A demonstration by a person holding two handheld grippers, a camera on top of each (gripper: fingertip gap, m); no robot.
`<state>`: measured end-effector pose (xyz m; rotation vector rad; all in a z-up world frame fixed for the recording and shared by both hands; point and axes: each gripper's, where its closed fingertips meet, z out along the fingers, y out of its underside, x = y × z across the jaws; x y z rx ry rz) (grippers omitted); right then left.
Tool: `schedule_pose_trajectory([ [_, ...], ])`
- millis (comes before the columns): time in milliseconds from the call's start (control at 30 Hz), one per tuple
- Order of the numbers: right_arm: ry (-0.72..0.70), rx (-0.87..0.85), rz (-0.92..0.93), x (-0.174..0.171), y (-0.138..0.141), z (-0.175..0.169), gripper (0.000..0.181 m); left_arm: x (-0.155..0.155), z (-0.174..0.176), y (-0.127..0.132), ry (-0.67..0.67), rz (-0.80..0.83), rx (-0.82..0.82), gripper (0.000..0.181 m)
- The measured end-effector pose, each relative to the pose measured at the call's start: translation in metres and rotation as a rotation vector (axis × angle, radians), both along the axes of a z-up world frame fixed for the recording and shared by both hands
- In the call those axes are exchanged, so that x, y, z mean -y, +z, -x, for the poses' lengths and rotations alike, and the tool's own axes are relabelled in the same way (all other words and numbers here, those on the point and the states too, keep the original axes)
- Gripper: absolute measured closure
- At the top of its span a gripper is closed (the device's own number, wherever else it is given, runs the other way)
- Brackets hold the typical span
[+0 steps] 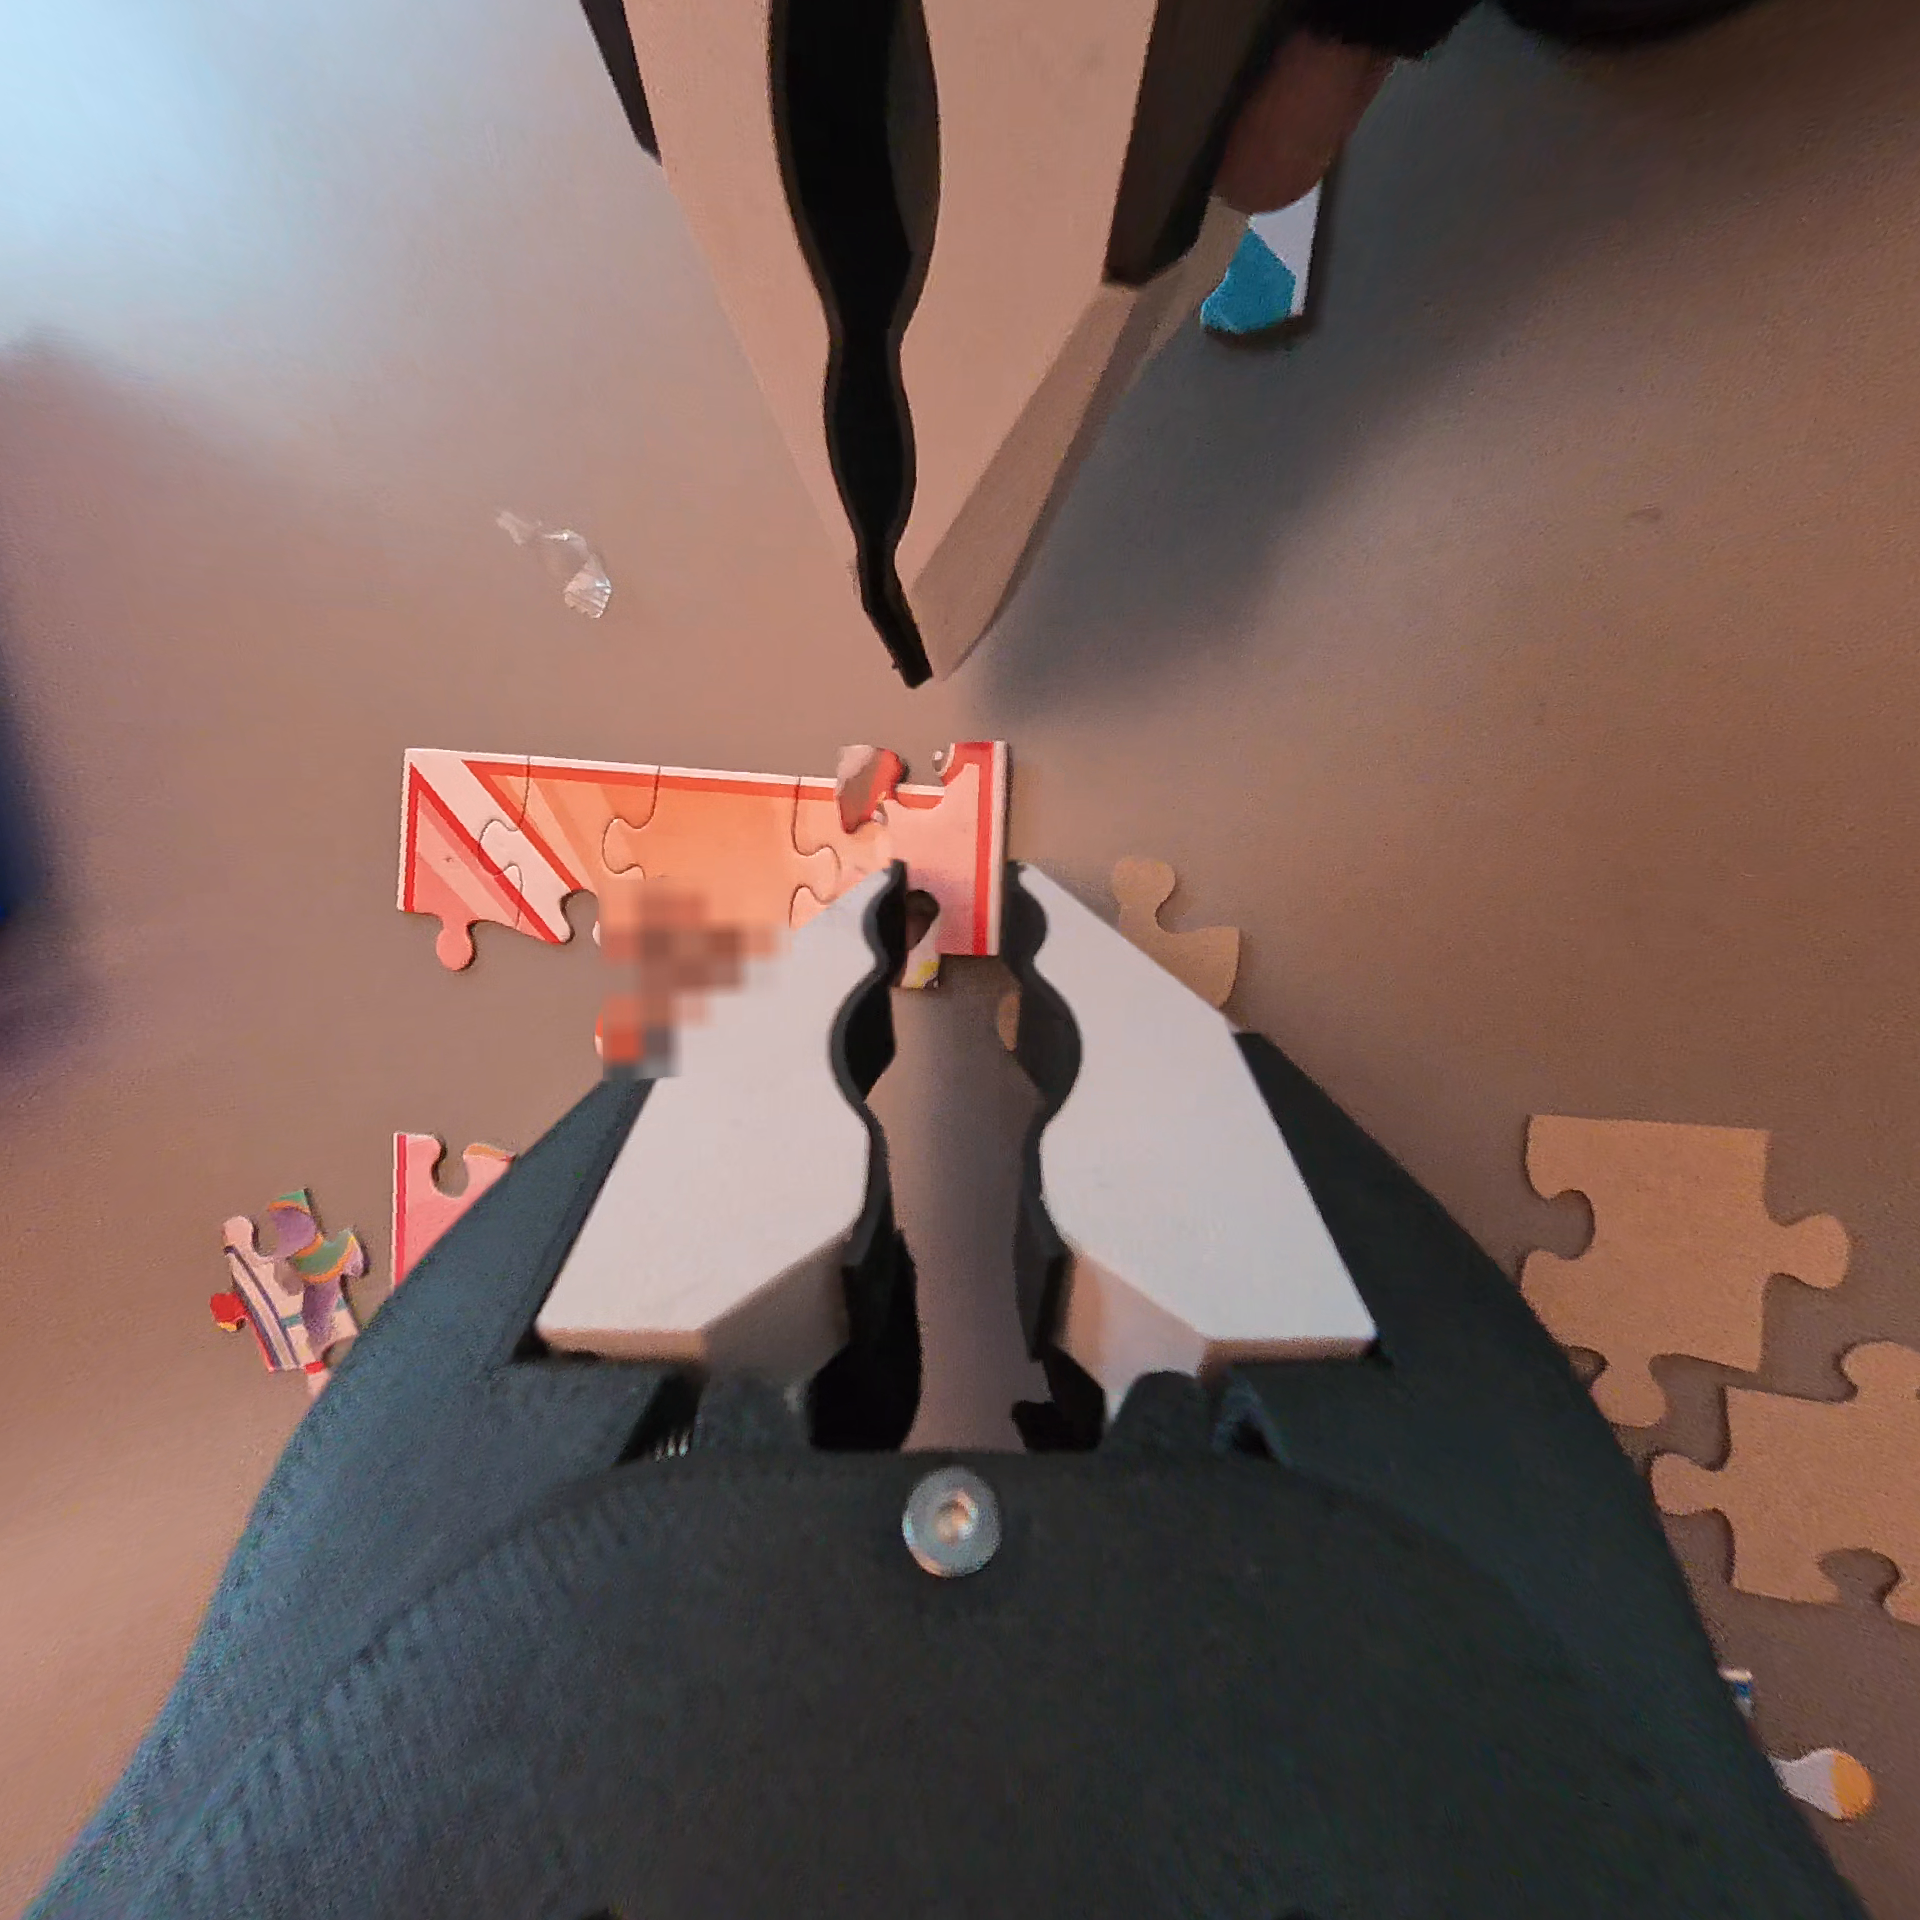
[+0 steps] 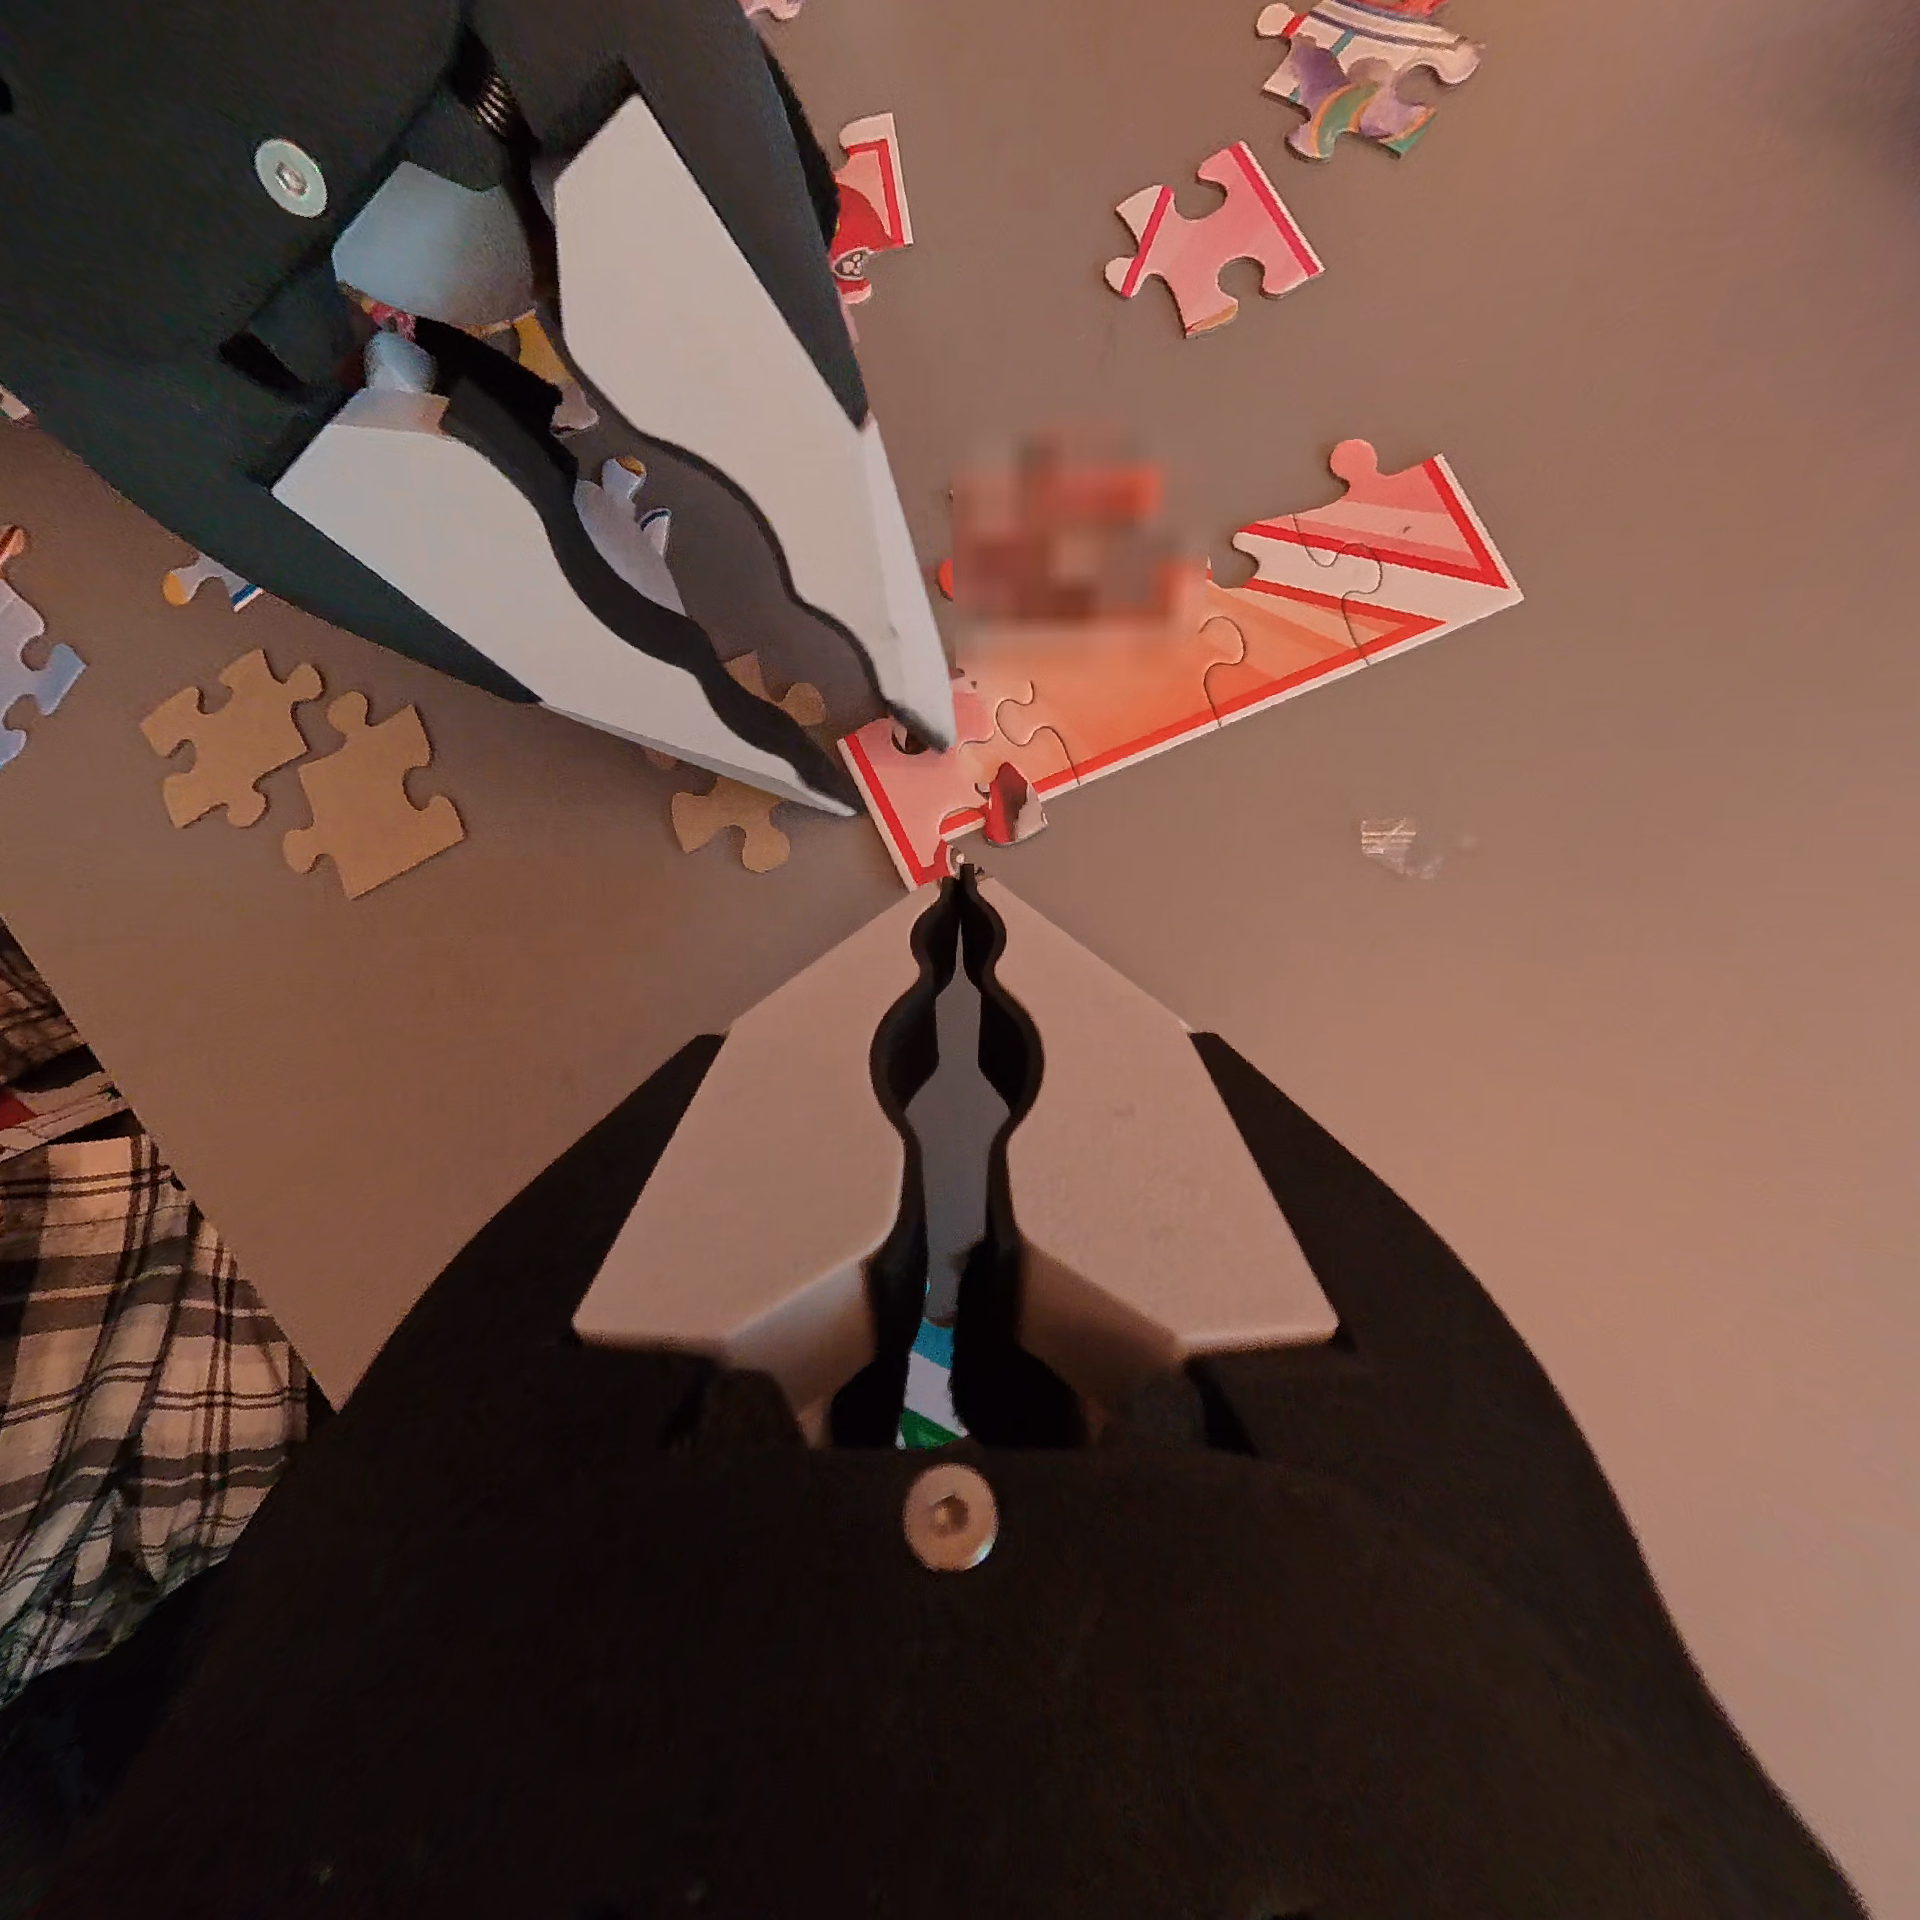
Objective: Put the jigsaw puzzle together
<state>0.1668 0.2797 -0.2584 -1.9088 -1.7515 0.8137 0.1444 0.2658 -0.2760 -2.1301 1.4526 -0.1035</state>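
**Cardboard strip half-built, corner being steadied**

Grey table (image 1: 1455,644) is carrying our joined puzzle strip (image 1: 686,831) at centre. We are bracing its right end with the released left gripper (image 1: 951,914), jaws straddling the corner piece (image 1: 961,831). Our clenched, empty right gripper (image 2: 961,883) is hovering just beside that corner. Next, we judge, comes fetching a loose piece (image 2: 1216,244).

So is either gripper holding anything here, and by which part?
Neither clearly holds anything. The left gripper, open, straddles the end piece of the joined orange-and-red cardboard puzzle strip. The right gripper is shut, tips beside the strip's corner.
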Motion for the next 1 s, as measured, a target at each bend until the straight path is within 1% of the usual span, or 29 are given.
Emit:
schedule_pose_trajectory([
  [33,-0.003,0.005,-0.004,-0.001,-0.001,0.000,0.181,0.001,-0.001,-0.001,-0.004,-0.005,0.003,0.171],
  [167,-0.010,-0.007,-0.011,-0.005,0.001,0.000,0.181,0.000,-0.002,-0.001,0.006,-0.033,0.026,0.173],
  [233,-0.009,-0.008,-0.029,-0.007,0.002,0.001,0.181,0.001,-0.003,0.000,-0.005,-0.054,0.022,0.181],
  [300,0.012,0.002,-0.028,-0.003,0.000,0.002,0.179,0.002,-0.002,-0.001,-0.007,-0.059,0.019,0.181],
  [367,0.043,0.019,-0.041,0.000,-0.004,0.004,0.169,0.003,-0.001,-0.001,-0.008,-0.055,0.018,0.181],
  [400,0.061,0.029,-0.061,0.002,-0.006,0.005,0.158,0.003,0.000,0.000,-0.008,-0.062,0.010,0.181],
  [433,0.082,0.034,-0.081,0.005,-0.008,0.006,0.153,0.003,0.000,0.001,-0.011,-0.067,0.015,0.181],
  [500,0.102,0.030,-0.131,0.006,-0.009,0.011,0.150,0.005,0.000,0.003,-0.018,-0.066,0.024,0.181],
  [567,0.096,0.033,-0.174,0.001,-0.010,0.017,0.135,0.007,0.002,0.001,-0.032,-0.057,0.014,0.181],
  [600,0.103,0.054,-0.170,0.000,-0.014,0.018,0.135,0.008,0.003,-0.001,-0.031,-0.053,0.009,0.181],
  [633,0.109,0.074,-0.165,0.000,-0.018,0.018,0.134,0.009,0.003,-0.002,-0.033,-0.053,0.004,0.181],
  [667,0.119,0.075,-0.164,0.000,-0.018,0.019,0.139,0.009,0.004,-0.003,-0.034,-0.055,-0.001,0.181],
  [700,0.137,0.081,-0.173,0.002,-0.019,0.019,0.148,0.009,0.004,-0.003,-0.033,-0.055,0.001,0.181],
  [733,0.145,0.081,-0.183,0.002,-0.018,0.019,0.150,0.009,0.004,-0.002,-0.032,-0.055,0.007,0.181],
  [867,0.142,0.076,-0.175,0.003,-0.018,0.019,0.152,0.009,0.005,0.001,-0.031,-0.059,0.030,0.181],
  [900,0.143,0.066,-0.162,0.005,-0.017,0.018,0.165,0.008,0.005,0.003,-0.029,-0.071,0.032,0.181],
  [933,0.137,0.053,-0.148,0.005,-0.016,0.018,0.172,0.007,0.005,0.005,-0.026,-0.087,0.035,0.177],
  [1000,0.123,0.044,-0.127,0.005,-0.018,0.017,0.172,0.005,0.005,0.007,-0.023,-0.104,0.031,0.161],
])
